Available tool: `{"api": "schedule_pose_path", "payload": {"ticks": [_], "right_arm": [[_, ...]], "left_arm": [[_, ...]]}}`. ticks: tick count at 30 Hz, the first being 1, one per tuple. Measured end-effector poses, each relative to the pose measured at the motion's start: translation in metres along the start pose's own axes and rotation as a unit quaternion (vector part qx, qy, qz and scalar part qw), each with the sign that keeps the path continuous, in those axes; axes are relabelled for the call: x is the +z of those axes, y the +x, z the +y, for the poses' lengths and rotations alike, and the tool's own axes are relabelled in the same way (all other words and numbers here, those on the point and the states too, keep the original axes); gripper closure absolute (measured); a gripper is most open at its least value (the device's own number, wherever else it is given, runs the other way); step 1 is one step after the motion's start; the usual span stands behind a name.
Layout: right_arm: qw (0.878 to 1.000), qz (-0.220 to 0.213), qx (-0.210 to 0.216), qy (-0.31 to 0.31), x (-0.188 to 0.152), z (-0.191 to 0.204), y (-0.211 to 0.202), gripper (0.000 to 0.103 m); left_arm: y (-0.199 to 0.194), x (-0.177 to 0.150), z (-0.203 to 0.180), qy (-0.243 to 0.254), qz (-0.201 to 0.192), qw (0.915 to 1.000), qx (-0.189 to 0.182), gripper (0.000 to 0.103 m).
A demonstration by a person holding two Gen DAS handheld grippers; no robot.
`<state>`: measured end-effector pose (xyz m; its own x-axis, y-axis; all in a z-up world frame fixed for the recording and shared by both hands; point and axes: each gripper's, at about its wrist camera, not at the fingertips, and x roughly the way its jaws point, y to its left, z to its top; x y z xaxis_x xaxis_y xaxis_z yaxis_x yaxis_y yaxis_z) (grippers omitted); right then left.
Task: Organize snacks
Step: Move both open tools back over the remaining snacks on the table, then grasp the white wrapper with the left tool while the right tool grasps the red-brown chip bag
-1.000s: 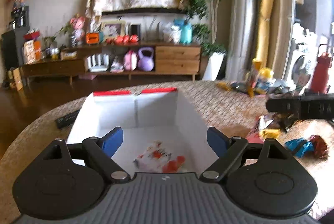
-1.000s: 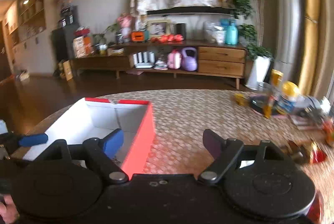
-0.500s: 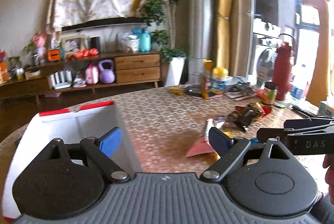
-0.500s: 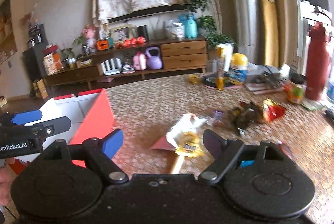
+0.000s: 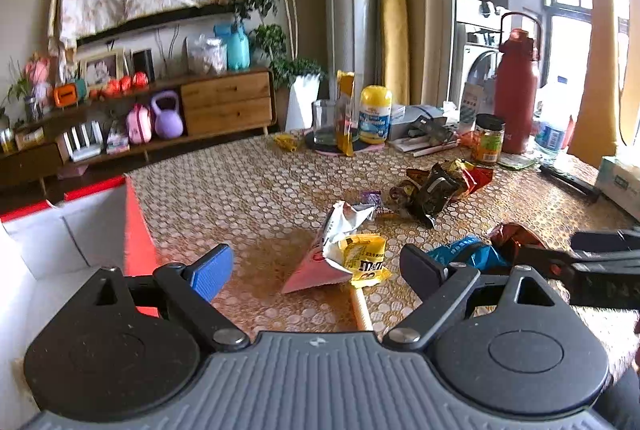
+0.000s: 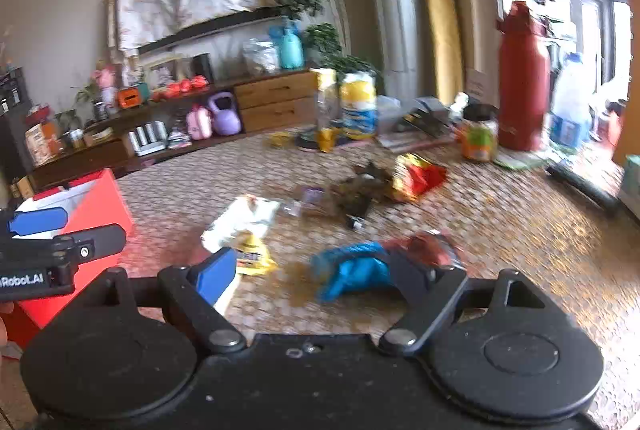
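Note:
A red box with white inside (image 5: 60, 230) stands at the table's left; it also shows in the right wrist view (image 6: 100, 205). My left gripper (image 5: 316, 266) is open and empty, above a yellow M&M's packet (image 5: 364, 258) and a pink-and-white packet (image 5: 324, 262). My right gripper (image 6: 310, 268) is open and empty, just before a blue packet (image 6: 352, 270) and a red-brown packet (image 6: 432, 246). Farther off lie dark packets (image 5: 432, 189) and a red-yellow packet (image 6: 416, 173).
At the table's back stand a red flask (image 5: 516, 89), a jar (image 5: 488, 137), a glass (image 5: 324, 125), a yellow-capped bottle (image 5: 374, 113) and a water bottle (image 6: 570, 101). A black remote (image 5: 568, 181) and a tissue box (image 5: 620, 181) lie at the right.
Both grippers have swung right, away from the box and over the scattered snack packets. Both stay open and empty.

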<state>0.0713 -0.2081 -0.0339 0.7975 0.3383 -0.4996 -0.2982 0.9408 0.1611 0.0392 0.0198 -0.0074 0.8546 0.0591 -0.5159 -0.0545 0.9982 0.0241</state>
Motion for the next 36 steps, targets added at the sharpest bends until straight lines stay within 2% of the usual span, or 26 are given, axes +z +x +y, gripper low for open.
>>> {"api": "schedule_pose_path", "payload": {"ticks": [6,11,15,18,19,20,22,24,26,31,36], "right_arm": [[1.0,0.006,-0.013,0.02,-0.006,-0.025,0.003,0.02],[0.999,0.011,-0.014,0.031,-0.008,-0.038,0.007,0.019],[0.999,0.014,-0.012,0.04,-0.01,-0.047,0.009,0.019],[0.999,0.016,-0.01,0.048,-0.01,-0.053,0.012,0.019],[0.999,0.016,-0.009,0.05,-0.01,-0.054,0.013,0.019],[0.999,0.016,-0.008,0.051,-0.01,-0.055,0.013,0.019],[0.998,0.016,-0.006,0.055,-0.01,-0.057,0.015,0.017],[0.998,0.017,-0.006,0.057,-0.01,-0.06,0.016,0.017],[0.998,0.017,-0.006,0.058,-0.01,-0.062,0.016,0.017],[0.998,0.022,-0.011,0.061,-0.01,-0.067,0.023,0.017],[0.998,0.033,-0.023,0.053,-0.007,-0.07,0.04,0.017]], "left_arm": [[0.039,0.005,-0.001,-0.015,0.024,0.9995,0.016,0.012],[0.069,0.011,0.005,-0.052,0.05,0.9967,0.039,0.012],[0.096,0.015,0.007,-0.048,0.091,0.9928,0.061,0.012],[0.111,0.016,0.007,-0.051,0.109,0.991,0.057,0.013],[0.116,0.016,0.006,-0.046,0.114,0.9908,0.057,0.018],[0.122,0.015,0.005,-0.039,0.124,0.9898,0.057,0.029],[0.133,0.015,0.002,-0.039,0.143,0.9875,0.055,0.043],[0.138,0.014,0.001,-0.039,0.147,0.987,0.052,0.044],[0.142,0.013,0.0,-0.039,0.154,0.9862,0.048,0.057],[0.145,0.01,-0.006,-0.028,0.16,0.9854,0.049,0.068],[0.134,0.011,-0.01,-0.02,0.147,0.9876,0.051,0.073]]}}
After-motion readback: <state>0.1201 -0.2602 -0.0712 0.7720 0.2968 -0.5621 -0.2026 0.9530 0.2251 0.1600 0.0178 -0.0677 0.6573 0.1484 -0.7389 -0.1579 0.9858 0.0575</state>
